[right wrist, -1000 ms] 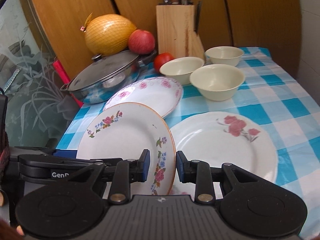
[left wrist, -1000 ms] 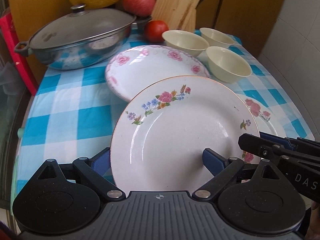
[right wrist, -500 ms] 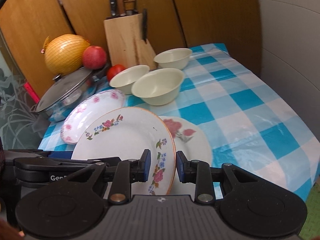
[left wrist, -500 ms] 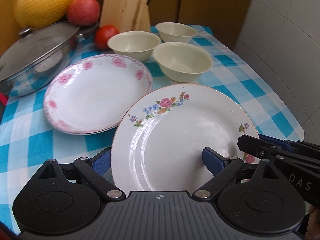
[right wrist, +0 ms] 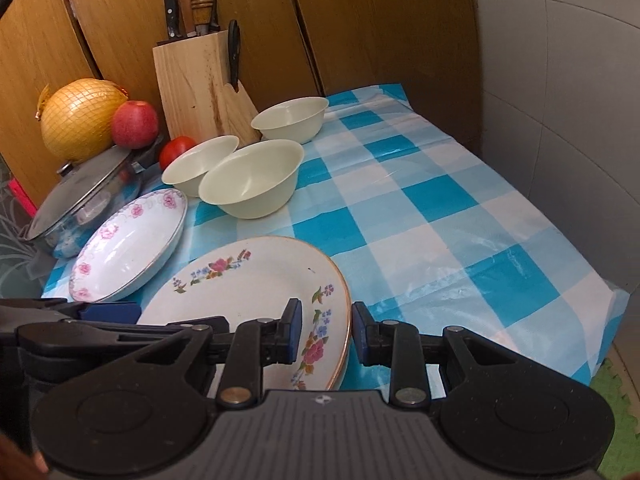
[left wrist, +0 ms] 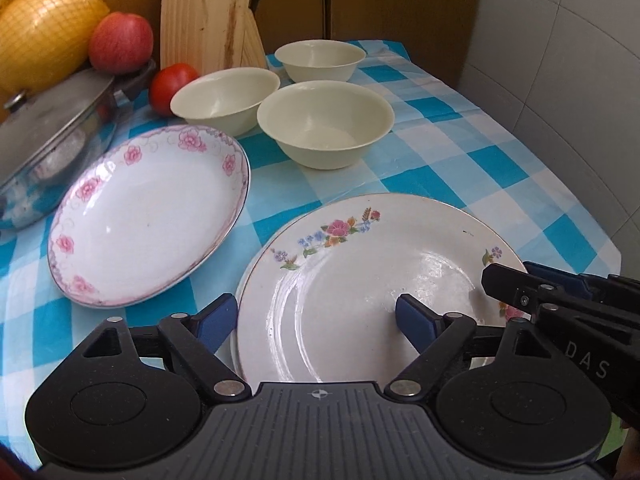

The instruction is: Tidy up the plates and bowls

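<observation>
Tongs [right wrist: 323, 332] grip flowered plate [right wrist: 256, 292] (rim only).

Ahead of the fingers, the tabletop [right wrist: 420, 216] wears a glossy blue-and-white checked cloth that catches soft daylight and hangs creased over its near right corner. Beyond its far edge stand brown wooden panels [right wrist: 360, 32] with dark seams between them, and to the right of the fingers a wall of pale grey tiles [right wrist: 568, 80] runs along the tabletop's side. Low at the right, below the fingers, a strip of green foam floor mat [right wrist: 616, 408] shows, while frosted patterned glass [right wrist: 10, 248] fills the far left edge.
</observation>
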Demonstrator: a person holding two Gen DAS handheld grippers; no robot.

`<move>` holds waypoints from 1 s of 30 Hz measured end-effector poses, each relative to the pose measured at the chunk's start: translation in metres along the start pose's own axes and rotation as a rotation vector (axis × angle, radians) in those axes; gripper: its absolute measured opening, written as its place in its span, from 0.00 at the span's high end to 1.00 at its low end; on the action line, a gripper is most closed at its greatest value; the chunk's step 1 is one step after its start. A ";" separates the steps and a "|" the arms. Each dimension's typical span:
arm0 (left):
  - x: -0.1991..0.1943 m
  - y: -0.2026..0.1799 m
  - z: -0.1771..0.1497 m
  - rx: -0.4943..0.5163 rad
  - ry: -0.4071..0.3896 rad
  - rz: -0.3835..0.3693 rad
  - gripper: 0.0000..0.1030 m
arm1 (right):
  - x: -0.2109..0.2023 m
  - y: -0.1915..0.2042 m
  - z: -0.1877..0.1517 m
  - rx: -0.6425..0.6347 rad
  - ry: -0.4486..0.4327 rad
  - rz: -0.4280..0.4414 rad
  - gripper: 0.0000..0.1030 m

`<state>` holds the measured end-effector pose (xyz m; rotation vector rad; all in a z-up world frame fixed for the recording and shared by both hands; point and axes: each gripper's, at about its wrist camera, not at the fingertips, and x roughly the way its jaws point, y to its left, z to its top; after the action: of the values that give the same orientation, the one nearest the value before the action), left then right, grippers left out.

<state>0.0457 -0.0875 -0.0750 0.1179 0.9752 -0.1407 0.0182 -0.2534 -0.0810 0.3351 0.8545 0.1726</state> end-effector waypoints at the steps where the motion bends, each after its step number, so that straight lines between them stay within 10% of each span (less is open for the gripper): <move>1: 0.000 0.000 0.001 -0.002 -0.004 -0.002 0.13 | 0.000 -0.001 0.001 0.008 -0.009 -0.007 0.74; 10: -0.017 0.013 0.006 -0.020 -0.061 -0.041 0.11 | -0.004 0.001 0.010 0.010 -0.076 -0.046 0.74; 30: -0.025 0.149 0.001 -0.350 -0.035 0.049 0.06 | 0.026 0.069 0.034 -0.060 -0.023 0.178 0.74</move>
<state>0.0581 0.0604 -0.0479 -0.1810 0.9478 0.0737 0.0599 -0.1888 -0.0537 0.3560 0.7950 0.3587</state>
